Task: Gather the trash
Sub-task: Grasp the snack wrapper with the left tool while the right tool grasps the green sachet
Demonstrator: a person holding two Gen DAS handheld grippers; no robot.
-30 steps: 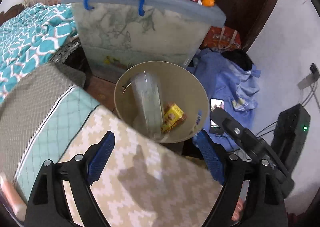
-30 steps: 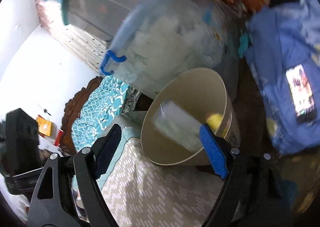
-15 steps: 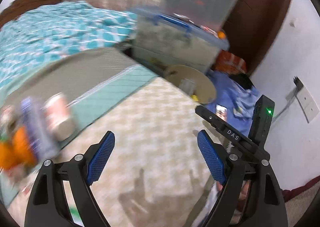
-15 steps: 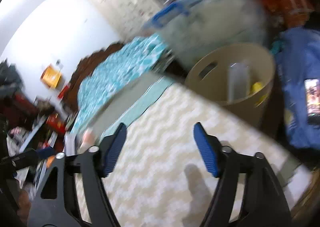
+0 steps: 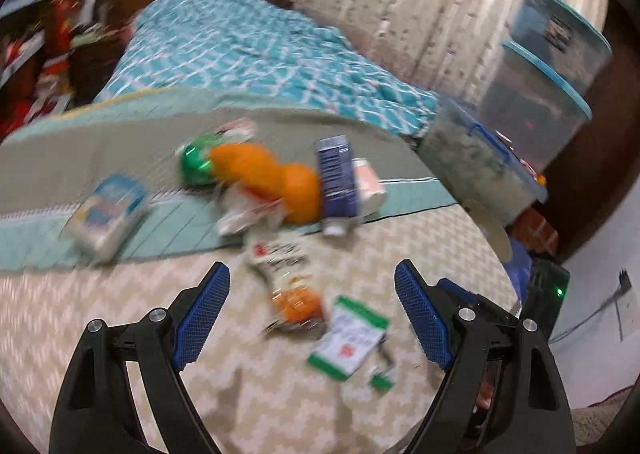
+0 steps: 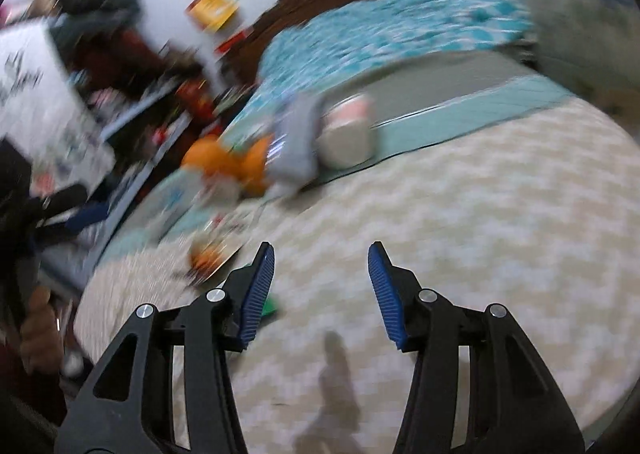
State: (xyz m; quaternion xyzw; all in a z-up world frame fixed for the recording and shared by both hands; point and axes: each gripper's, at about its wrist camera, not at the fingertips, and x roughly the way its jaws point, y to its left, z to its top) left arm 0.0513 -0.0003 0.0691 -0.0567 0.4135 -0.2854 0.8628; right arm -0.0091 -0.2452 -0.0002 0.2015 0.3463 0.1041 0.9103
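Note:
Several pieces of trash lie on the bed, blurred by motion. In the left wrist view I see an orange bag, a green wrapper, a blue carton, a pink can, a white and blue pack, a white and orange snack wrapper and a green and white packet. My left gripper is open and empty just above the snack wrapper. My right gripper is open and empty over the bedspread; the orange bag and the can lie beyond it.
The tan bin's rim shows at the bed's right edge, beside stacked plastic storage boxes. A teal patterned blanket covers the far bed. Cluttered shelves stand to the left. A black device with a green light is at the right.
Both grippers have swung left, away from the bin and over the bed. The trash pile has come into view ahead of them. Both stay open and empty.

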